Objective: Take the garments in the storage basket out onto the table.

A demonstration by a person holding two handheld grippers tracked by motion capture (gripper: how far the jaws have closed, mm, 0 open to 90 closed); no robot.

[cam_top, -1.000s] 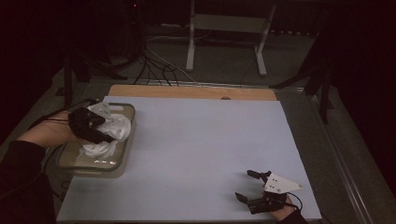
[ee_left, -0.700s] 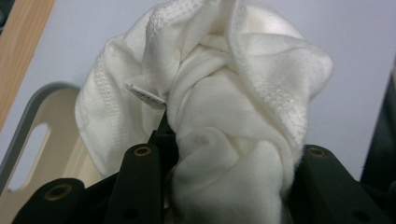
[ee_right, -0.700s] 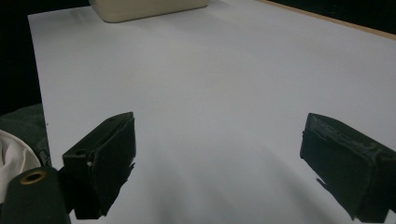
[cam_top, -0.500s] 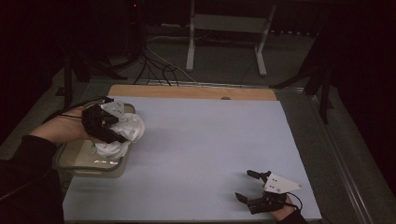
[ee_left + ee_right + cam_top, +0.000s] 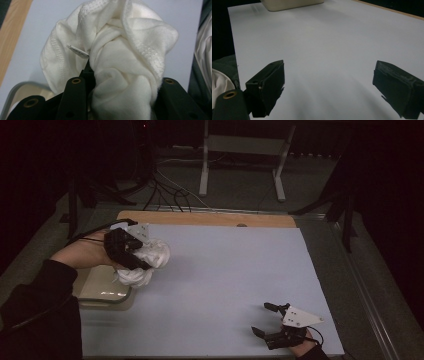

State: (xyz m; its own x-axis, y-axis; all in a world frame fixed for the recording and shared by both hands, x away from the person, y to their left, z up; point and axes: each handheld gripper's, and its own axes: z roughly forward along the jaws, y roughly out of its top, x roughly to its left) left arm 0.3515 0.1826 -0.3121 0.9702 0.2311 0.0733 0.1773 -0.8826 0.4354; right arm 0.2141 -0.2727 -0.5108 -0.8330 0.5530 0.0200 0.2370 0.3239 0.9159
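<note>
A crumpled white cloth (image 5: 146, 260) hangs bunched in my left gripper (image 5: 131, 255), lifted above the table's left side beside a clear tray (image 5: 102, 292). Up close, the white cloth (image 5: 117, 57) bulges between the two black jaws, a small label sticking out of its folds, so the left gripper (image 5: 120, 87) is shut on it. At the front right of the table rests my right gripper (image 5: 264, 319), jaws spread wide. Nothing but bare table lies between the jaws of the right gripper (image 5: 328, 85).
A light blue sheet (image 5: 225, 280) covers the table, with a wooden strip (image 5: 200, 217) along its far edge. The tray (image 5: 292, 4) stands at the far end in the right gripper view. Stand legs and cables lie on the dark floor (image 5: 235, 180) beyond the table.
My left gripper has lifted the white cloth out of the tray and carried it rightward over the tray's edge. The right gripper has stayed put.
</note>
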